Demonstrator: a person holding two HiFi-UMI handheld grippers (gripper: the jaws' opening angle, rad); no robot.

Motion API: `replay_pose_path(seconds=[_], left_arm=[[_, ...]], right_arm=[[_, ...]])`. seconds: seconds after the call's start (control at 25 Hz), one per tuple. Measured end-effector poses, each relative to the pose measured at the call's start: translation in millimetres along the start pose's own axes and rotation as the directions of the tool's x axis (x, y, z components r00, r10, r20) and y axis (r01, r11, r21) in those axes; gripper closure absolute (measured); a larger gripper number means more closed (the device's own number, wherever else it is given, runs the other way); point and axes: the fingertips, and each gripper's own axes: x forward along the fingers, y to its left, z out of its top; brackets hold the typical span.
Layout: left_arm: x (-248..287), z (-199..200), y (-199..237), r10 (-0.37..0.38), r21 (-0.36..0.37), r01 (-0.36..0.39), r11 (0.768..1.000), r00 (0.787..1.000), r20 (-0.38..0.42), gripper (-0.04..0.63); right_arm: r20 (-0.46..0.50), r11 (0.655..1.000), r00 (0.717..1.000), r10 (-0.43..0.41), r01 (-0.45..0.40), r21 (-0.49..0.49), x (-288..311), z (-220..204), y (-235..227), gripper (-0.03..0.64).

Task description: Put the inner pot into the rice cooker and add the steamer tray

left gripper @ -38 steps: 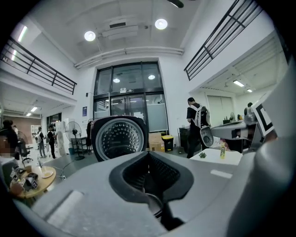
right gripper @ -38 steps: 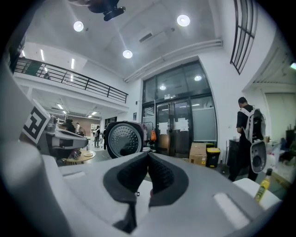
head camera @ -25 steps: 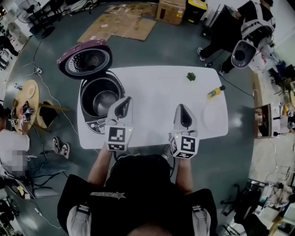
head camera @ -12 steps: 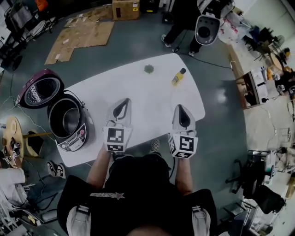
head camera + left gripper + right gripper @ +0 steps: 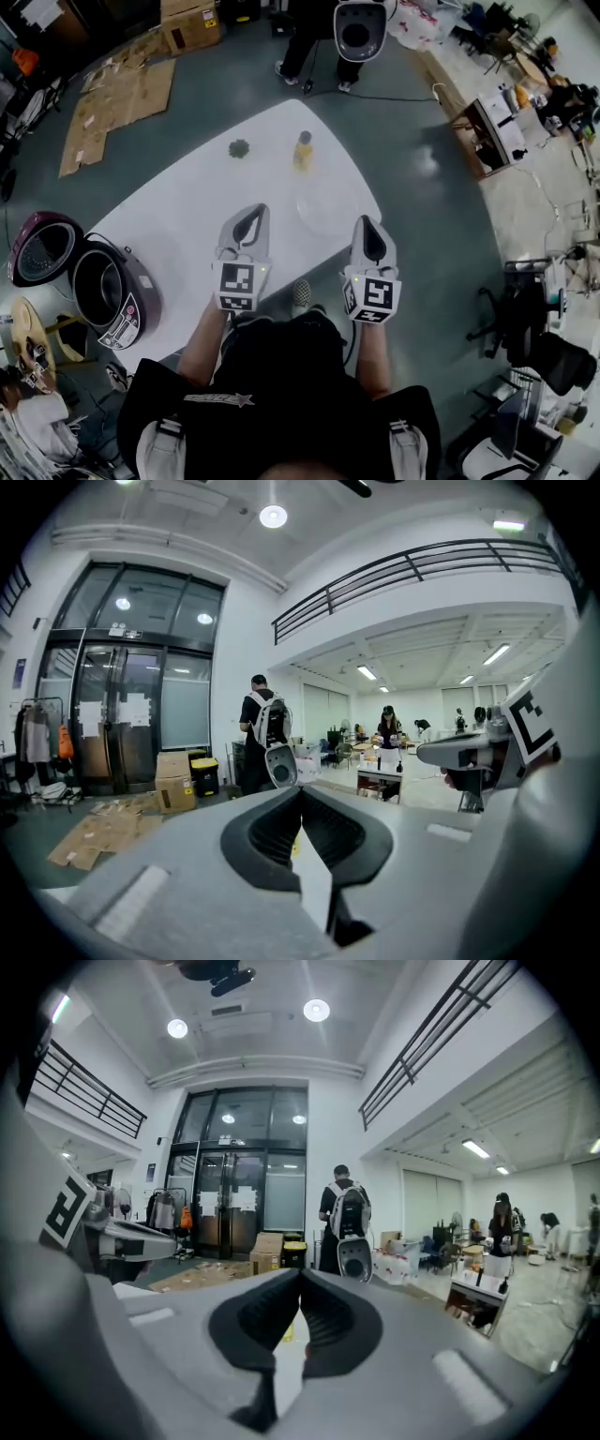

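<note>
The purple rice cooker point(image 5: 111, 298) stands at the left end of the white table point(image 5: 197, 211), with its lid point(image 5: 37, 247) flung open. A dark round pot wall shows inside it. A pale round tray point(image 5: 324, 204) lies on the table near its right end, just beyond my two grippers. Level with the table's near edge, my left gripper point(image 5: 251, 212) is held shut and empty. My right gripper point(image 5: 367, 223) is beside it, also shut and empty. In the left gripper view my left gripper point(image 5: 300, 790) points out into the hall, and so does my right gripper point(image 5: 300, 1275) in the right gripper view.
A yellow bottle point(image 5: 302, 150) and a small green object point(image 5: 239, 148) sit on the far part of the table. A person with a backpack point(image 5: 265, 726) stands beyond it. Cardboard sheets point(image 5: 117, 98) and boxes lie on the floor; desks and chairs fill the right side.
The head view has swung to the right, so the table and the rice cooker have slid to the picture's left. Both grippers swung along, side by side and shut.
</note>
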Motion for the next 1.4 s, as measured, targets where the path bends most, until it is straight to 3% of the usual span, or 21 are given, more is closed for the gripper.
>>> replay_pose_path(seconds=[0.2,0.4,0.44,0.52,0.68,0.88,1.4], left_arm=[[46.2,-5.6,-39.1,-0.064,-0.007,0.064,0.998,0.998,-0.022,0.584],[80.4,-30.0,-63.2,-0.083,-0.037,0.08,0.996,0.993,-0.081,0.58],[87.6,-35.3,-66.8,-0.087,-0.046,0.083,0.995,0.991,-0.099,0.571],[102.6,-45.9,-73.0,-0.101,-0.072,0.092,0.993,0.985,-0.139,0.479],[126.1,-76.7,-80.9,-0.136,-0.139,0.106,0.985,0.965,-0.226,0.368],[142.0,-123.1,-87.6,-0.143,-0.17,0.092,0.981,0.937,-0.318,0.335],[166.1,-223.4,-88.1,-0.129,-0.223,0.022,0.975,0.87,-0.476,0.334]], right_arm=[[-0.035,0.999,0.998,-0.051,0.051,0.014,3.5,-18.6,-49.1,0.611],[-0.101,0.998,0.994,-0.045,0.05,0.042,17.1,-51.6,-79.1,0.608],[-0.119,0.998,0.992,-0.04,0.046,0.049,22.2,-59.3,-84.0,0.595],[-0.162,0.997,0.987,-0.018,0.029,0.066,34.3,-75.6,-91.5,0.581],[-0.258,0.992,0.965,0.056,-0.025,0.122,60.0,-116.0,-94.7,0.422],[-0.335,0.99,0.939,0.079,-0.035,0.138,78.7,-162.8,-100.6,0.407],[-0.469,0.983,0.874,0.128,-0.049,0.177,107.3,-256.4,-105.2,0.407]])
